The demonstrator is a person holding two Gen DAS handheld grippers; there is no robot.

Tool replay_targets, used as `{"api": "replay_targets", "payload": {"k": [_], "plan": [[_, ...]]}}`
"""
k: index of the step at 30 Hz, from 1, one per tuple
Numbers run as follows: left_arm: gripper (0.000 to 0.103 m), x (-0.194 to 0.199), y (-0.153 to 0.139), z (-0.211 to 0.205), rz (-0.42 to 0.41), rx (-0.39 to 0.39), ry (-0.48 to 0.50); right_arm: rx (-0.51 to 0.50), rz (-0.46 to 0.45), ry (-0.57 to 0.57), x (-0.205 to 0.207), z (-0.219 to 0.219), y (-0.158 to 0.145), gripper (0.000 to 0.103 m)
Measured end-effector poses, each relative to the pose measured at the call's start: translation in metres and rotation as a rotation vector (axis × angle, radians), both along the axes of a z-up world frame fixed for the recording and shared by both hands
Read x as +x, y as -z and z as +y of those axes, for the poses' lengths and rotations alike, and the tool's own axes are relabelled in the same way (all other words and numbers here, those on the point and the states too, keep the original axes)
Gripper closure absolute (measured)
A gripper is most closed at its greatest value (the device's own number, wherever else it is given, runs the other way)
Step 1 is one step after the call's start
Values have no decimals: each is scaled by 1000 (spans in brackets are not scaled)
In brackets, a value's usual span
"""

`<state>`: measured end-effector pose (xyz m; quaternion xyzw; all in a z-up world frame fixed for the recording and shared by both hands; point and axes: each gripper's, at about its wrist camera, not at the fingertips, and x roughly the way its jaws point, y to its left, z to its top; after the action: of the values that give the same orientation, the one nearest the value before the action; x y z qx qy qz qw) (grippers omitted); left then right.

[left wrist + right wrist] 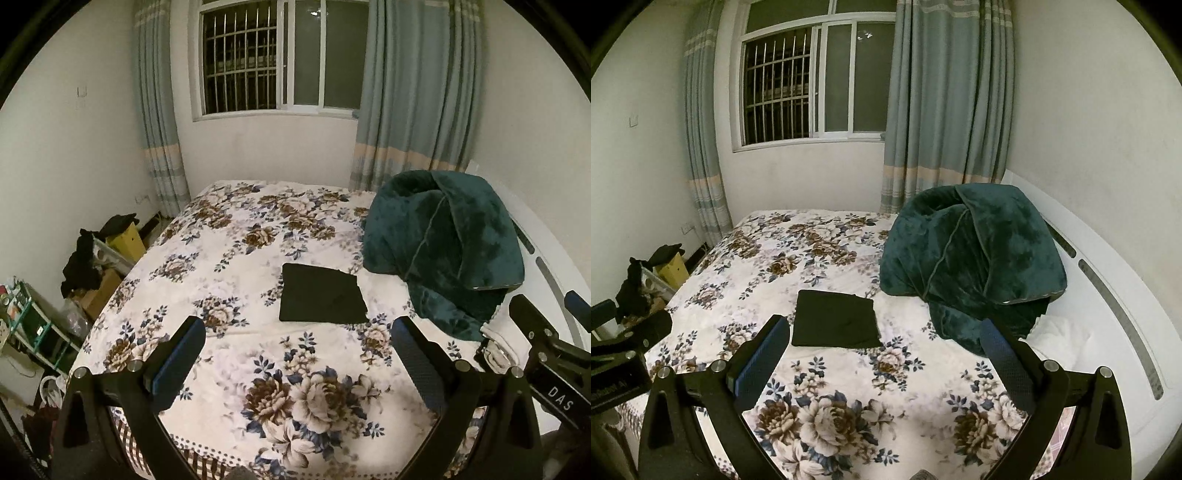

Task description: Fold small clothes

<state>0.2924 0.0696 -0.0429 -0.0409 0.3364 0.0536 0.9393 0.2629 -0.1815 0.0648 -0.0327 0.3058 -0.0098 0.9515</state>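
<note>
Both hand-held grippers, left [299,354] and right [886,354], spread wide, empty, level above bed [229,347]; folded black garment [321,297] ahead.

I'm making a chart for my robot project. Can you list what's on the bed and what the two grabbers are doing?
surface: floral bedspread
garment: black cloth, lying flat as a neat rectangle
beside it: teal blanket, heaped to the cloth's right
left gripper: open, holding nothing
right gripper: open, holding nothing
contact: neither gripper touches the cloth
</note>
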Motion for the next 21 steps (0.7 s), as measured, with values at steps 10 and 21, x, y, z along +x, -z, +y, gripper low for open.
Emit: {"api": "replay_targets", "payload": {"k": [10,21], "plan": [[0,-4,-4,-3,-5,12,-9,8,9,-17,3,-3,-2,0],[0,-6,-7,-4,-7,16,-11,6,5,-34,2,0,-2,0]]}}
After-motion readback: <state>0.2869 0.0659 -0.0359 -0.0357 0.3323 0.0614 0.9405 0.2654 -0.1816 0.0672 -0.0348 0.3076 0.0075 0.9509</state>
